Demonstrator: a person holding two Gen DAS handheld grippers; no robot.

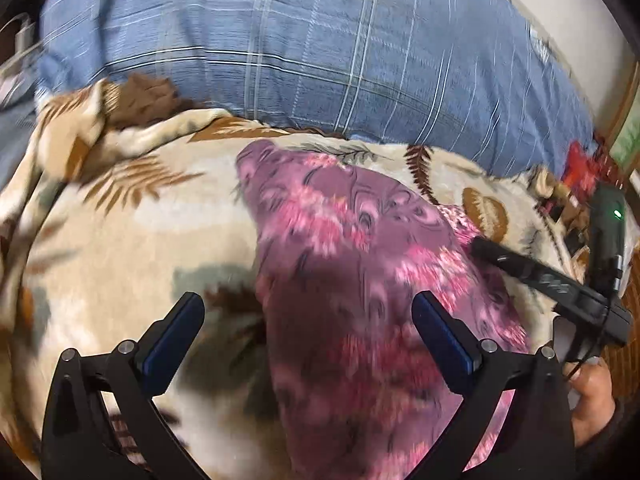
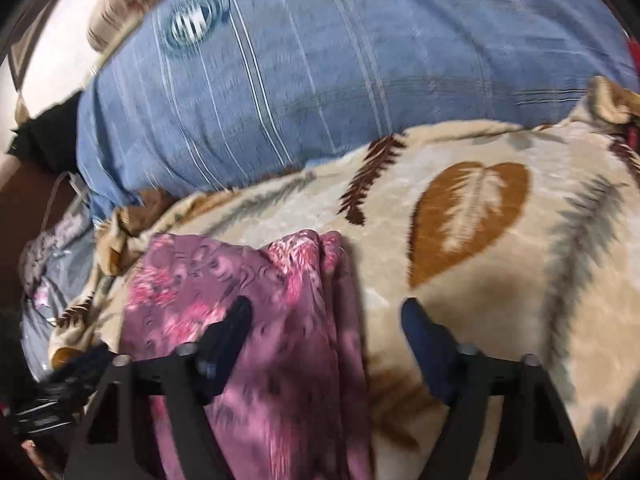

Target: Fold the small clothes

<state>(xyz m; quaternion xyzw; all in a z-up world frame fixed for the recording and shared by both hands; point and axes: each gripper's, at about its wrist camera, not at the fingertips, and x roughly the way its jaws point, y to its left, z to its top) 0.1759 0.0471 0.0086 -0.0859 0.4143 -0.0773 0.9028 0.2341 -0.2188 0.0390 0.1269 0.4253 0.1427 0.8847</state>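
- Left hand-held gripper (image 1: 308,322) is spread wide with nothing in it, over the purple-pink garment (image 1: 360,260), probably lining up a grab.
- Right hand-held gripper (image 2: 326,326) also gapes empty at the garment's edge.
- Garment lies on the leaf-print blanket (image 2: 500,280).
- Blue striped pillow (image 1: 320,48) behind. No containers visible.

Ahead of my left fingers (image 1: 200,312) the leaf-print blanket (image 1: 120,240) lies low and bare on the left, so I could pass there. The purple floral garment (image 1: 352,248) takes up the middle and right. My right gripper (image 1: 480,245) reaches in from the right and blocks that edge. Beyond, the blue plaid pillow (image 2: 304,80) rises like a wall across the far side. To the right of my right fingers (image 2: 424,328) the blanket spreads wide and bare.
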